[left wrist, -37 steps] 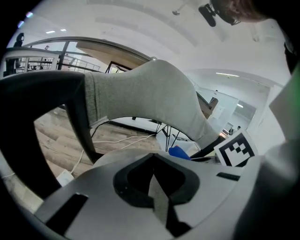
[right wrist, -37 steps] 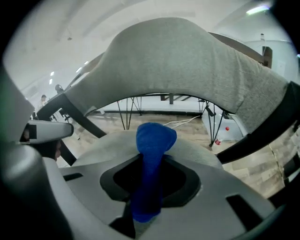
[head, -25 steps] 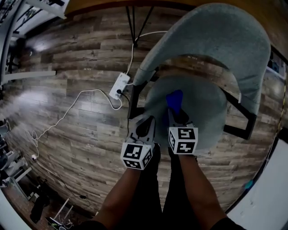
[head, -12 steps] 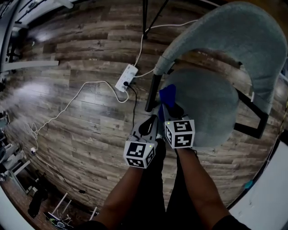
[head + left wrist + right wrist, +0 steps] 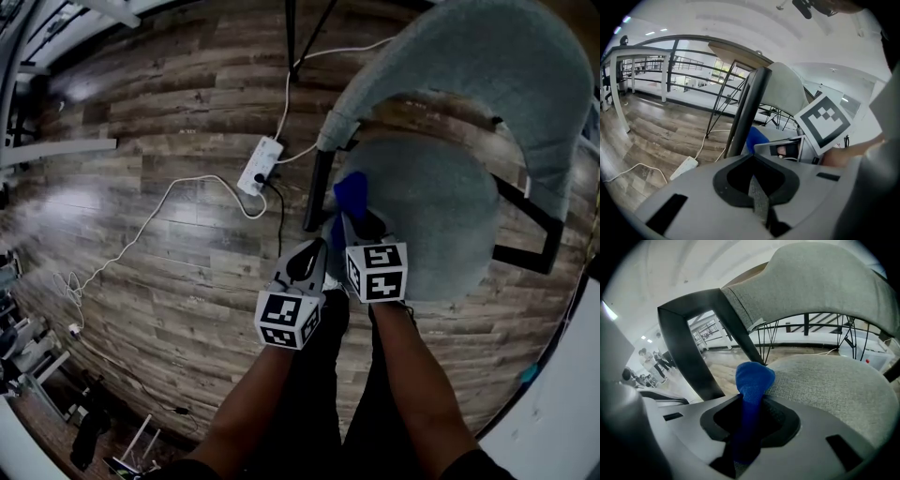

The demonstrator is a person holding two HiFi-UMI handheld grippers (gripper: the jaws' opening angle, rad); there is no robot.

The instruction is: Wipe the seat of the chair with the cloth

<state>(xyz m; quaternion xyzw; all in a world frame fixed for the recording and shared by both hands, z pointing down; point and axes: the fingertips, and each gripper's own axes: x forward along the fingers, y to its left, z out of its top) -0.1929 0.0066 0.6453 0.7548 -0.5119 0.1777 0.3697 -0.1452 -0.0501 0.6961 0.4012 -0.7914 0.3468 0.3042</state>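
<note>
The chair's grey fabric seat point(image 5: 431, 220) lies right of centre in the head view, under its curved backrest point(image 5: 487, 56). My right gripper point(image 5: 356, 223) is shut on a blue cloth point(image 5: 352, 194), which rests at the seat's left edge beside the black frame post point(image 5: 317, 192). In the right gripper view the blue cloth point(image 5: 752, 380) bulges out of the right gripper point(image 5: 751, 404), against the seat point(image 5: 829, 385). My left gripper point(image 5: 305, 265) hangs just left of the seat, over the floor. It is shut with nothing in it point(image 5: 754, 183); its view shows the post point(image 5: 747, 108) and the cloth point(image 5: 757, 139).
A white power strip point(image 5: 260, 165) and its looping white cable point(image 5: 169, 202) lie on the wood floor left of the chair. Thin black stand legs point(image 5: 291, 37) rise at the top. The person's legs are directly below the grippers. A white panel point(image 5: 562, 412) borders the lower right.
The right gripper has dragged the blue cloth from the middle of the seat to its left edge. In the last half second both grippers barely moved.
</note>
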